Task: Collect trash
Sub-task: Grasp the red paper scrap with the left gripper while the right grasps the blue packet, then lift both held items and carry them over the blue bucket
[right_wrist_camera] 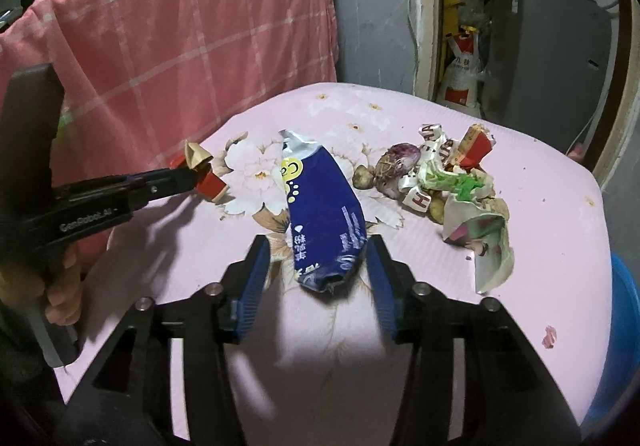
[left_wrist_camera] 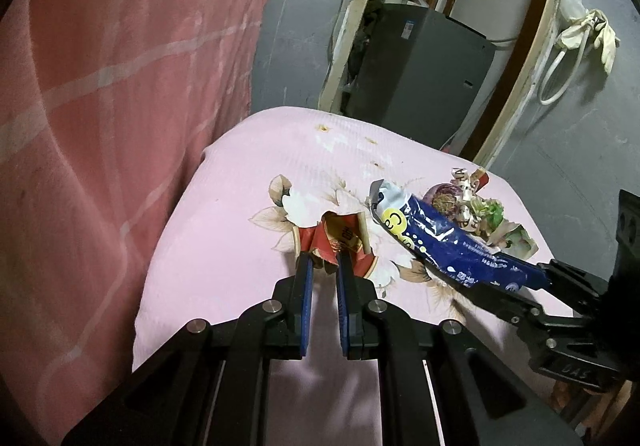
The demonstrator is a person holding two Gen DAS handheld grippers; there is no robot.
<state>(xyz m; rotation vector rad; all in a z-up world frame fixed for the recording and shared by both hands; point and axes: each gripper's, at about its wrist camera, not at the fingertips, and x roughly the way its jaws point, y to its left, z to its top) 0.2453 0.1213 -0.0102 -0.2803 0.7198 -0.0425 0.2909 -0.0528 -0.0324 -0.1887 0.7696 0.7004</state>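
Observation:
My left gripper (left_wrist_camera: 325,260) is shut on a crumpled red and gold paper box (left_wrist_camera: 340,240); it also shows in the right wrist view (right_wrist_camera: 204,176), held just above the pink cloth. A blue snack wrapper (right_wrist_camera: 322,214) lies flat on the cloth, its near end between the blue pads of my right gripper (right_wrist_camera: 318,260), which is open around it. In the left wrist view the wrapper (left_wrist_camera: 444,242) lies beside the right gripper (left_wrist_camera: 536,278). A pile of torn paper, peels and an onion (right_wrist_camera: 444,182) lies to the right of the wrapper.
The trash lies on a table covered with a pink flowered cloth (right_wrist_camera: 540,246). A pink checked blanket (right_wrist_camera: 180,38) hangs behind on the left. A grey appliance (right_wrist_camera: 548,46) stands in the doorway behind. A blue tub (right_wrist_camera: 624,326) sits below the table's right edge.

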